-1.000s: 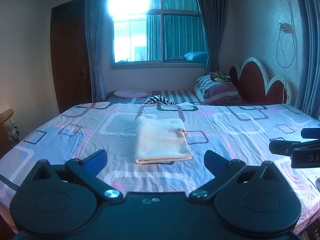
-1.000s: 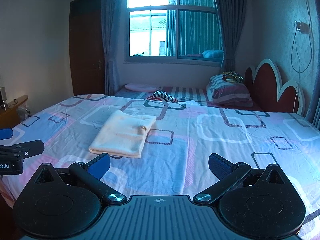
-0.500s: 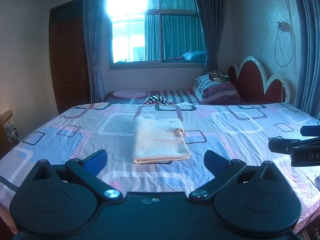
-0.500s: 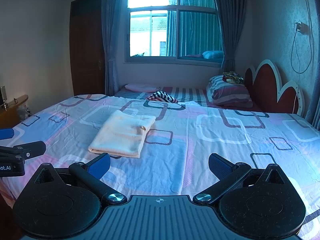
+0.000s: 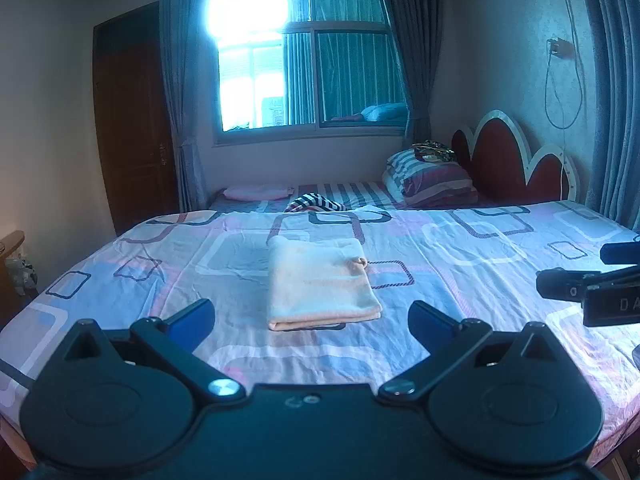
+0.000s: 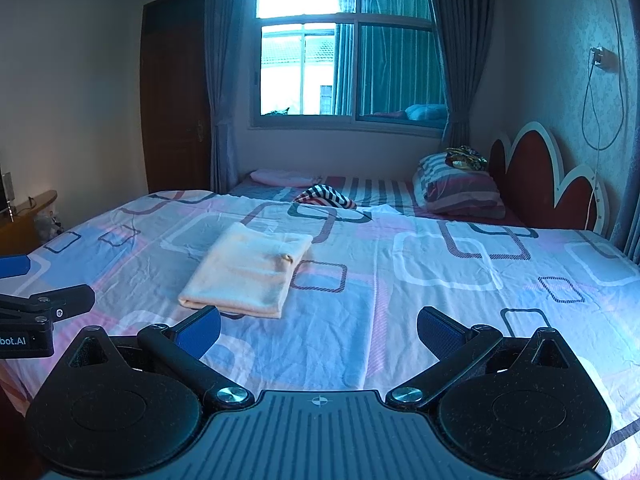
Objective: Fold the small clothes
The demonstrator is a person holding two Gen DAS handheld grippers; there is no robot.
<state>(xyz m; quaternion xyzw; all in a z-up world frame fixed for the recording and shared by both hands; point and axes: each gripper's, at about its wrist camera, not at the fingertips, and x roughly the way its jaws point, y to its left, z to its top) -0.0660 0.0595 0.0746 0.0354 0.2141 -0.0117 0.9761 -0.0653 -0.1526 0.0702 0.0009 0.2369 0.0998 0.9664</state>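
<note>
A cream garment [image 5: 320, 280] lies folded into a neat rectangle on the patterned bedsheet [image 5: 480, 248]. It also shows in the right wrist view [image 6: 248, 270], left of centre. My left gripper [image 5: 312, 322] is open and empty, held back from the garment's near edge. My right gripper [image 6: 319, 330] is open and empty, to the right of the garment and apart from it. Each gripper shows at the edge of the other's view: the right one [image 5: 592, 284] and the left one [image 6: 36, 304].
A striped cloth [image 5: 316, 202] lies at the far side of the bed. Stacked pillows [image 5: 432, 178] rest against the red headboard [image 5: 516, 160]. A wooden door [image 5: 132, 120] and a window [image 5: 308, 60] are beyond. A wooden stand [image 6: 28, 212] is on the left.
Both grippers have drawn back slightly from the bed and stay open. The folded garment has not moved.
</note>
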